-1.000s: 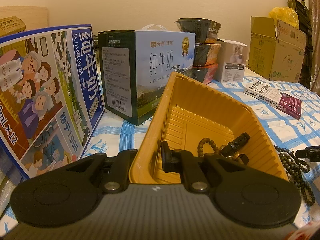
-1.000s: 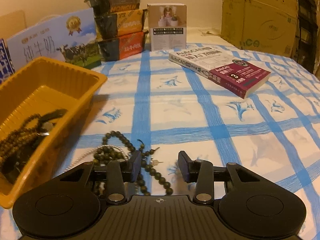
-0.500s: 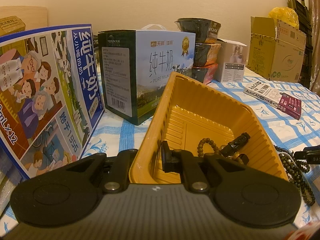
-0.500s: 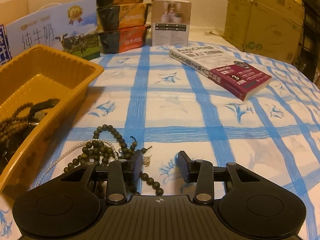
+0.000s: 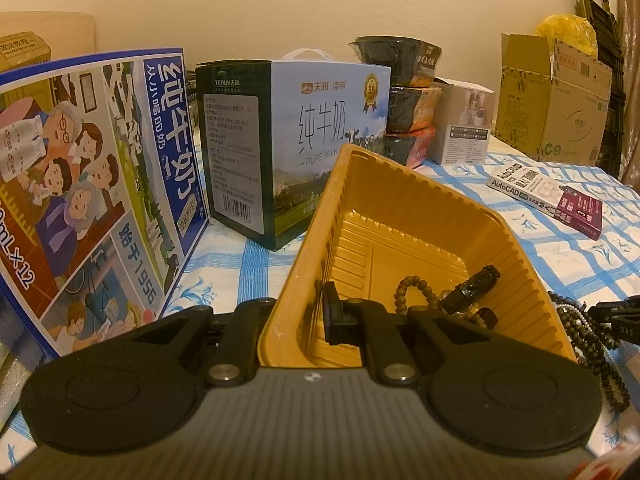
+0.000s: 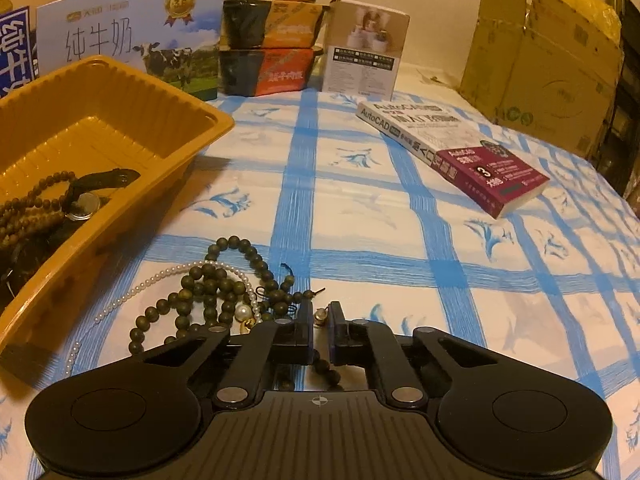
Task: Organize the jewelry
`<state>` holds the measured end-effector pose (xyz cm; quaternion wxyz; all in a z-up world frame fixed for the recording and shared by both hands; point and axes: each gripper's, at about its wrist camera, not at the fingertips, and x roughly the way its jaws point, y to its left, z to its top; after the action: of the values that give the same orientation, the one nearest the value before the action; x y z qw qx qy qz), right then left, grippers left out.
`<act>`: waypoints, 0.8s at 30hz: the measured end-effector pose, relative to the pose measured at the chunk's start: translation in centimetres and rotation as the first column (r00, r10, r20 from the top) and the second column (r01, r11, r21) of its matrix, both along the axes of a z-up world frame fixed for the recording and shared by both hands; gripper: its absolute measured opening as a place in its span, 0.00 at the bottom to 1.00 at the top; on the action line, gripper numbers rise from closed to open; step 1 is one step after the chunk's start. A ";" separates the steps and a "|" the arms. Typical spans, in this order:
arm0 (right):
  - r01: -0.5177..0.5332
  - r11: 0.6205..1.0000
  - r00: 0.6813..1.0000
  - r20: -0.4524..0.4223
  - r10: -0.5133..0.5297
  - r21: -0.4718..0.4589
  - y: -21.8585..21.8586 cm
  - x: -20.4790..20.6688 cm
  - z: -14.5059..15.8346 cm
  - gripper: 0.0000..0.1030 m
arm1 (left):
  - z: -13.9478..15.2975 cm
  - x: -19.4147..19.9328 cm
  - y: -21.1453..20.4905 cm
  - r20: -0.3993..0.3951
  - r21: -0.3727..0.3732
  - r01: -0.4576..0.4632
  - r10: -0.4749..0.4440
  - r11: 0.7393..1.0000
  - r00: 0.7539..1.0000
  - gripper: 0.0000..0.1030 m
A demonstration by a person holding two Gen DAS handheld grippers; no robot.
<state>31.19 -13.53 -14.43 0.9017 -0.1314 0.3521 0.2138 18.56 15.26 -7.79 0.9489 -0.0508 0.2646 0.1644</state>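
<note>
Jaws of the left gripper (image 5: 294, 312) are kept clamped on the yellow tray's (image 5: 400, 184) near wall, while those of the right gripper (image 6: 320, 332) are closing on the beaded strand.

At the left, nothing is changed from a second ago: the tray is held tilted, with a brown bead bracelet (image 5: 416, 292) and a black watch (image 5: 472, 290) inside. To its right, on the blue-checked worktop (image 6: 360, 200), the dark bead necklace (image 6: 224, 288) and pearl strand (image 6: 160, 280) lie tangled just beside the tray. Half-spread jaws seen earlier are now drawn nearly together, with a small bell-like charm (image 6: 320, 314) and beads between them.
</note>
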 end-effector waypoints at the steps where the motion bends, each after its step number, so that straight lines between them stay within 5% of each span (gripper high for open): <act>1: 0.003 1.000 1.000 0.001 -0.003 0.002 -0.1 0.0 0.1 0.07 | 0.0 0.0 0.0 0.000 -0.001 0.001 -0.001 1.000 1.000 0.10; 10: -0.039 0.993 0.998 0.049 0.034 0.111 0.2 -1.5 4.1 0.07 | 0.0 -0.1 0.0 0.000 0.000 0.002 -0.002 1.000 1.000 0.10; 16: -0.163 0.946 0.986 0.026 0.162 0.282 2.8 -4.4 7.1 0.07 | 0.2 -0.1 -0.1 0.002 0.003 0.007 -0.007 1.000 1.000 0.10; 24: -0.267 0.888 0.954 -0.023 0.297 0.375 9.1 -6.8 7.3 0.07 | 0.2 0.0 -0.2 0.003 0.005 0.009 -0.009 1.000 1.000 0.10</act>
<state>24.42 -4.45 -7.17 0.8546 -0.0013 0.3188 0.4099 18.57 15.06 -7.55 0.9501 -0.0474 0.2631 0.1606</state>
